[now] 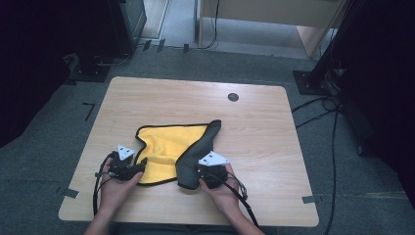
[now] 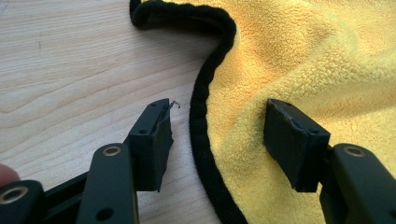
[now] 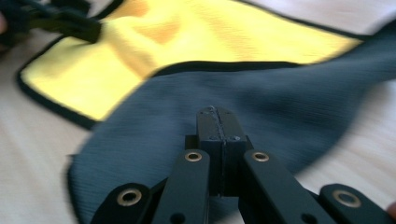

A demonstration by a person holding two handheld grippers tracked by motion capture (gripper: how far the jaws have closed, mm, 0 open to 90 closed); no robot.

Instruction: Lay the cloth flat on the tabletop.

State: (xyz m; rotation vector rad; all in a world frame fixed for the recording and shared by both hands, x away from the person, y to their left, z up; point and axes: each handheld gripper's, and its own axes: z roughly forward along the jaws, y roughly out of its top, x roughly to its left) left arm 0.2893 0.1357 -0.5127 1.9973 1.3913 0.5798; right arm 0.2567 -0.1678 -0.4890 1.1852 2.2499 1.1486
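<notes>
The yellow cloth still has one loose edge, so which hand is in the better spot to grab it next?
Probably the left. The left gripper has its fingers open astride the black-trimmed edge of the yellow cloth, ready to pinch. The right gripper is shut over the folded-over grey side.

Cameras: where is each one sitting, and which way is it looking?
High view: sits above the person's side, looks forward and down on the table; both hands show, holding the left gripper and right gripper.
Left gripper view: rides the left gripper, looks along its open jaws, which straddle the cloth's black hem.
Right gripper view: rides the right gripper, looks along its shut jaws over the cloth's grey side.
Shared: all show the yellow cloth.
</notes>
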